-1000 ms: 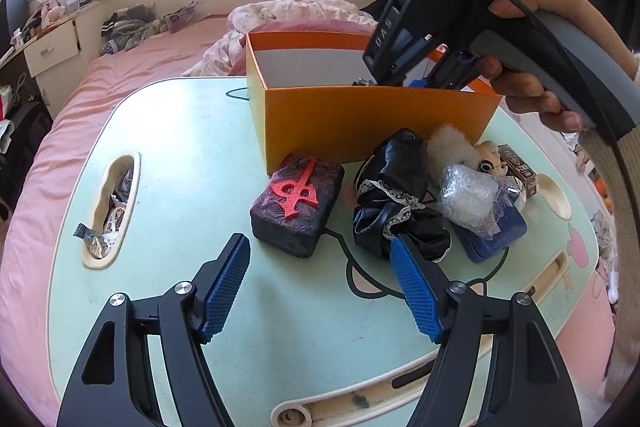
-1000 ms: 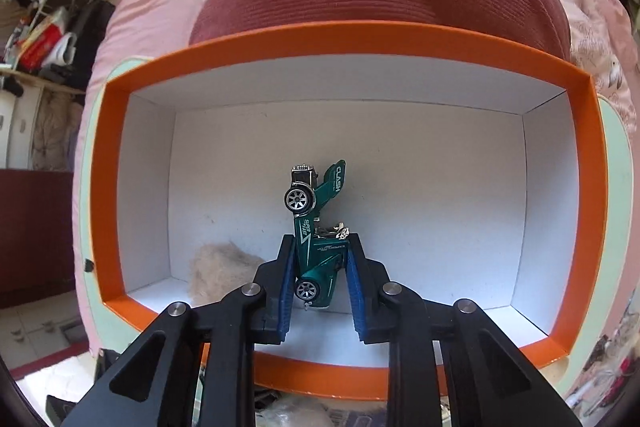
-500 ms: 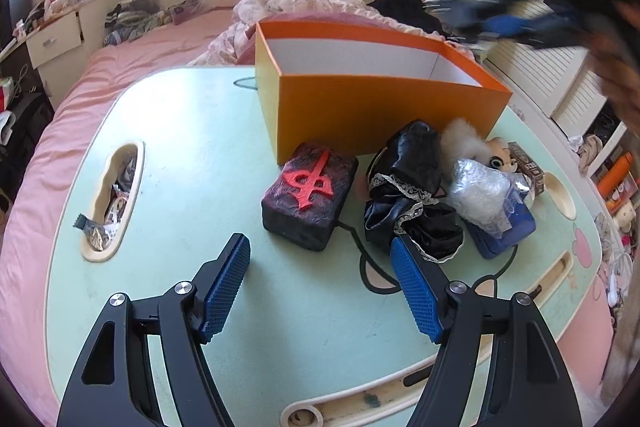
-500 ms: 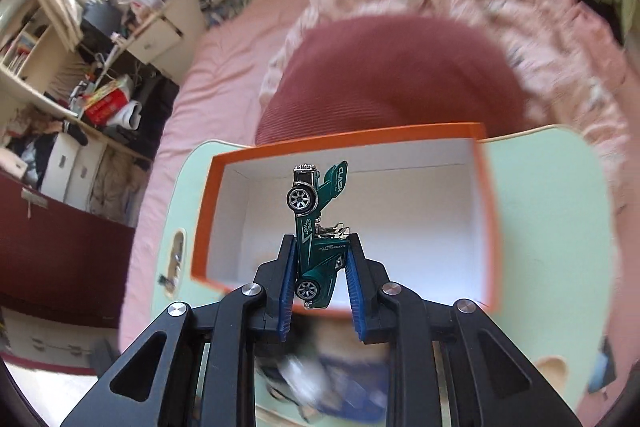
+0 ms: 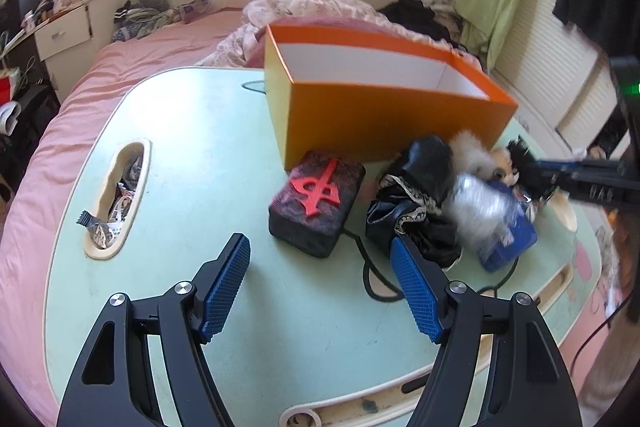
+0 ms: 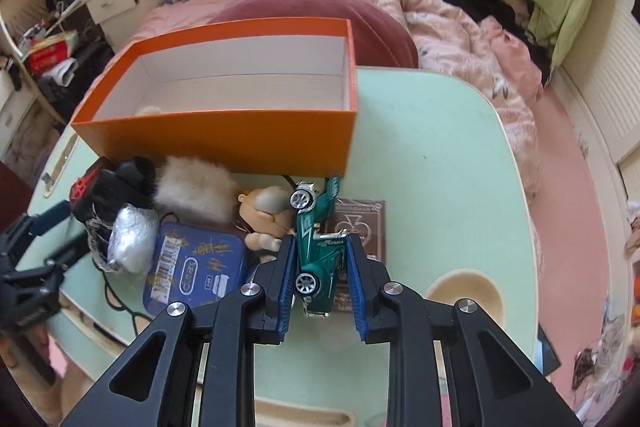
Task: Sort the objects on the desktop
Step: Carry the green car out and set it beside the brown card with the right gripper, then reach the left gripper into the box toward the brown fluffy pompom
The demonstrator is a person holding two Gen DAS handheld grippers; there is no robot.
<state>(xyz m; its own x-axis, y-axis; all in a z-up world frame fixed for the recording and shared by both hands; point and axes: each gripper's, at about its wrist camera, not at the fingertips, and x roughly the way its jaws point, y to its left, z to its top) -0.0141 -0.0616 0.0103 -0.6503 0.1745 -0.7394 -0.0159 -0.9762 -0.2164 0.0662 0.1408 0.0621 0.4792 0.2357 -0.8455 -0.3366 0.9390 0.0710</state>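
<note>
- The right gripper (image 6: 320, 259) has its jaws easing apart around a glossy green toy car (image 6: 317, 247) above the pale green table (image 6: 420, 155), in front of the orange cardboard box (image 6: 224, 135).
- The car's long axis runs along the fingers, wheels facing left.
- The left gripper (image 5: 320, 279) hangs wide and empty, near the black block (image 5: 316, 203) with its raised red emblem.

left hand-held gripper (image 5: 320, 283) hovers open above mint table (image 5: 200, 155), near dark block (image 5: 316, 203).
</note>
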